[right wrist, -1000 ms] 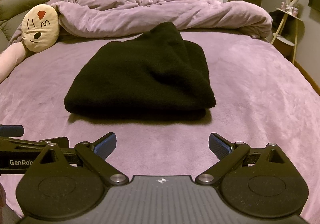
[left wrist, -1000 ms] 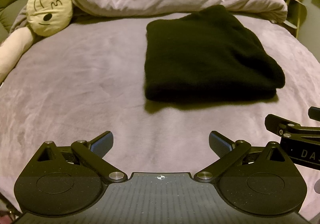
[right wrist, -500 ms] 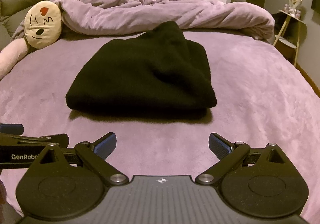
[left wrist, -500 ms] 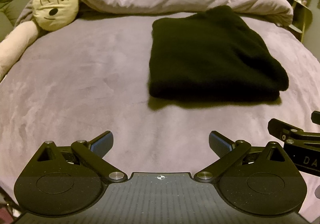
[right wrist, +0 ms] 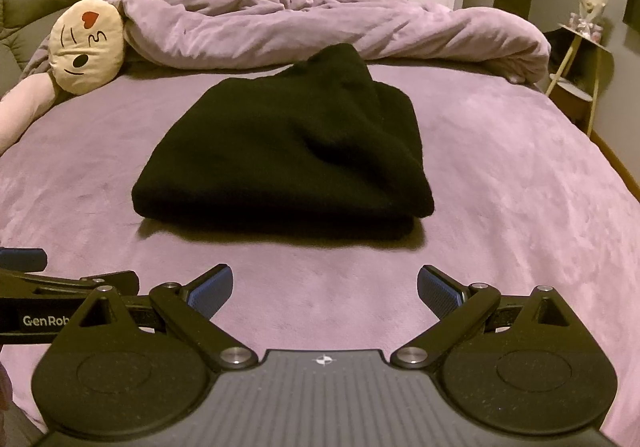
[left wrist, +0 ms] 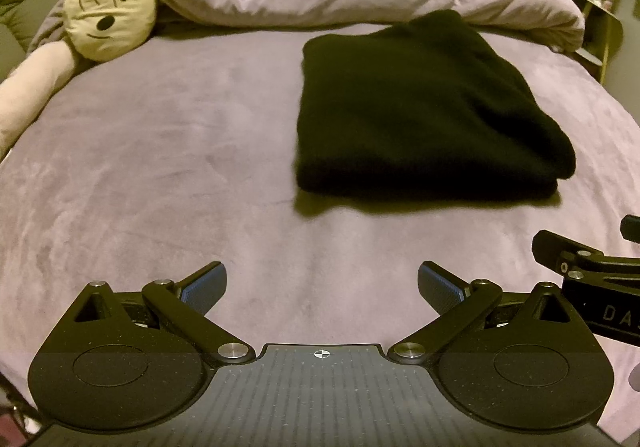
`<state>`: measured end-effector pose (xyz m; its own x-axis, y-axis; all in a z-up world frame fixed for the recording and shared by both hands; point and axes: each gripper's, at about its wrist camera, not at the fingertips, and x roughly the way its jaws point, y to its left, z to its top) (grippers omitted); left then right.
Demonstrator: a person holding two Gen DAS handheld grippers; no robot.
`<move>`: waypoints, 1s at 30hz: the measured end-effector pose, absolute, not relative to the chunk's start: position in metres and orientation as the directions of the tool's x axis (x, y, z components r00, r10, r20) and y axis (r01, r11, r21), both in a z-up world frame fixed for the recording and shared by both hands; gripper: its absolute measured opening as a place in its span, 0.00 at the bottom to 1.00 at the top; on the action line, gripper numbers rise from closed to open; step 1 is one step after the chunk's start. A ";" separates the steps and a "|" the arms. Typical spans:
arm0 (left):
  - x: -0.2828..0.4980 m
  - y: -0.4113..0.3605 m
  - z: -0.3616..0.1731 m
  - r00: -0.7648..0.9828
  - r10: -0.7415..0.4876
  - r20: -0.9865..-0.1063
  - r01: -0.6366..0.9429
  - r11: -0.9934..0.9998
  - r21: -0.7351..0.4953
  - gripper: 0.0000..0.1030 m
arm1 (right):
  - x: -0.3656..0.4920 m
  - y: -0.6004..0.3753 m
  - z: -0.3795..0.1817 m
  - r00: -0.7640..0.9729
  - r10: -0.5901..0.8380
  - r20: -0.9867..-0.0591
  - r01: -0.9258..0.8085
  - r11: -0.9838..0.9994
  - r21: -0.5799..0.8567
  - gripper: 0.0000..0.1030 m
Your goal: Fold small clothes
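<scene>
Folded black garment on the purple bed, both grippers empty.

Through the left wrist view we see our left gripper (left wrist: 322, 285) spread wide, gripping nothing, above the bedsheet (left wrist: 160, 167); the black garment (left wrist: 420, 107) lies folded at about 1 o'clock, well apart, and the plush pillow (left wrist: 110, 9) at 10 o'clock. In the right wrist view our right gripper (right wrist: 325, 289) is equally wide and empty, the garment at 12 o'clock near the rumpled duvet (right wrist: 320, 23); its far edge perhaps touches it.

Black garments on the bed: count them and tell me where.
1. The folded black garment lies mid-bed, ahead of both open grippers, touching neither. More could be hidden under the rumpled duvet.
</scene>
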<state>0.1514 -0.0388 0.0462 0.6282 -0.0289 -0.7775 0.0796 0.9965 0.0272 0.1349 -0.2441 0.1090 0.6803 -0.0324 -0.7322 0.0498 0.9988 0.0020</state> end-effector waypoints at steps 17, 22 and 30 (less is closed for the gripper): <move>0.156 -0.043 0.053 0.646 -0.035 -0.763 0.084 0.996 0.025 1.00 | 0.134 -0.245 0.109 0.687 -0.076 -0.723 0.093 0.996 -0.015 0.96; 0.156 -0.041 0.053 0.641 -0.045 -0.766 0.081 0.997 0.010 1.00 | 0.136 -0.246 0.109 0.683 -0.080 -0.726 0.086 0.996 -0.029 0.96; 0.154 -0.044 0.054 0.649 -0.038 -0.760 0.087 0.996 0.024 1.00 | 0.135 -0.247 0.109 0.686 -0.078 -0.724 0.088 0.996 -0.025 0.96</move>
<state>0.1543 -0.0445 0.0539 0.6490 -0.0382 -0.7599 0.0869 0.9959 0.0241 0.1349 -0.2465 0.1090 0.6856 -0.0784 -0.7237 0.0876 0.9958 -0.0249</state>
